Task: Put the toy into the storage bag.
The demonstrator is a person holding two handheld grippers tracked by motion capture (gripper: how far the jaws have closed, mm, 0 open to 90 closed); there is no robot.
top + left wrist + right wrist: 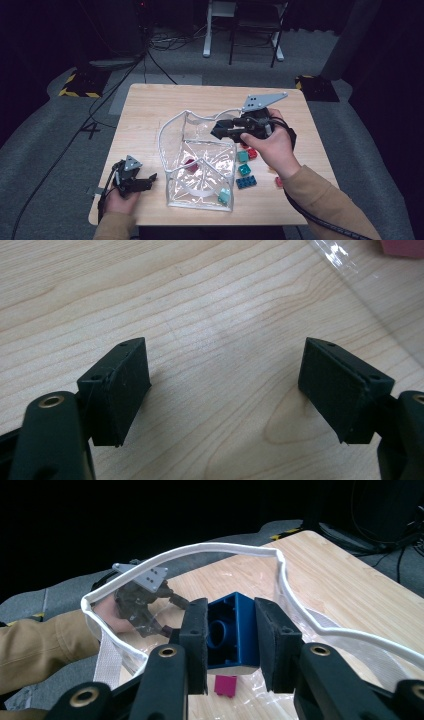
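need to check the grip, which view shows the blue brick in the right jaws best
The right gripper view: the blue brick sits close up, clamped between the two black pads of the right gripper, hollow underside facing the camera, above the clear bag. In the high view, the person's hand and the gripper cover it.

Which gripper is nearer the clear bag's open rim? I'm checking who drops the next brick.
Right. The right gripper hangs over the clear bag rim, holding a blue brick. The left gripper rests beside it, fingers apart.
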